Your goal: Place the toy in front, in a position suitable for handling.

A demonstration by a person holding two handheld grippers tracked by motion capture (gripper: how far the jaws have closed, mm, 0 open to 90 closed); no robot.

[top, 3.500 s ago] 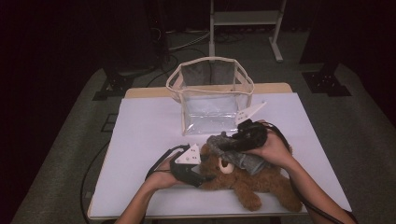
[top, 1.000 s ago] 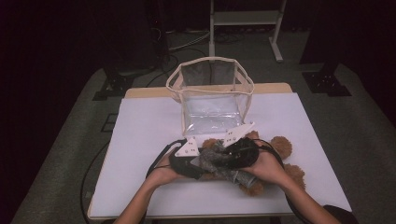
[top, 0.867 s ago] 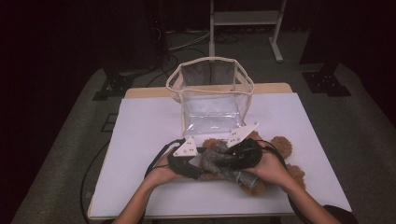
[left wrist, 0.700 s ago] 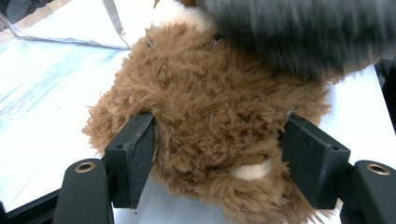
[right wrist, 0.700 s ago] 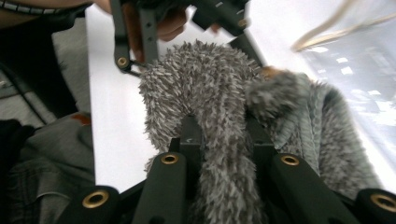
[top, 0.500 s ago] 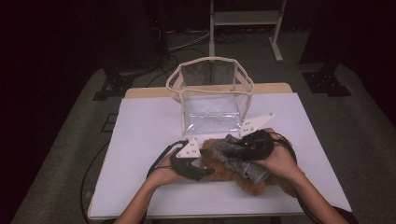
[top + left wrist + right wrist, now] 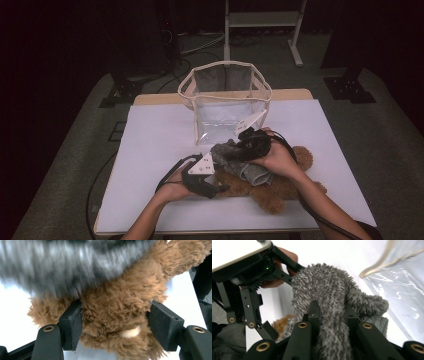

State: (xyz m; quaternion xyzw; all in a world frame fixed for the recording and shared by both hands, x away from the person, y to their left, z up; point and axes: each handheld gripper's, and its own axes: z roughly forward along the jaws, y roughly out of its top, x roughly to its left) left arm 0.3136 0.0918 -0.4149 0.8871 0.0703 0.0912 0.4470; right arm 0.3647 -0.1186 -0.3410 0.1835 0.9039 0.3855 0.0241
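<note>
A brown teddy bear (image 7: 280, 192) lies on the white table (image 7: 155, 140), with a grey fuzzy cloth (image 7: 252, 172) draped over its upper part. My left gripper (image 7: 220, 189) comes in from the left. In the left gripper view its jaws press into the bear's fur (image 7: 117, 305) from both sides, with the left gripper (image 7: 115, 325) shut on it. My right gripper (image 7: 234, 154) sits above the bear and is shut on the grey cloth (image 7: 324, 290), which bulges out past its jaws (image 7: 332, 312). The cloth is blurred (image 7: 62, 262) in the left gripper view.
A clear plastic bag (image 7: 225, 107) with a cream rim stands open just behind the bear, and its wall (image 7: 402, 297) is close to the right gripper. The table's left half and far right are bare white. Dark floor and stand legs surround the table.
My right gripper has moved away from the person toward the clear bag, pulling the grey cloth with it. The left gripper and the bear have stayed in place.
</note>
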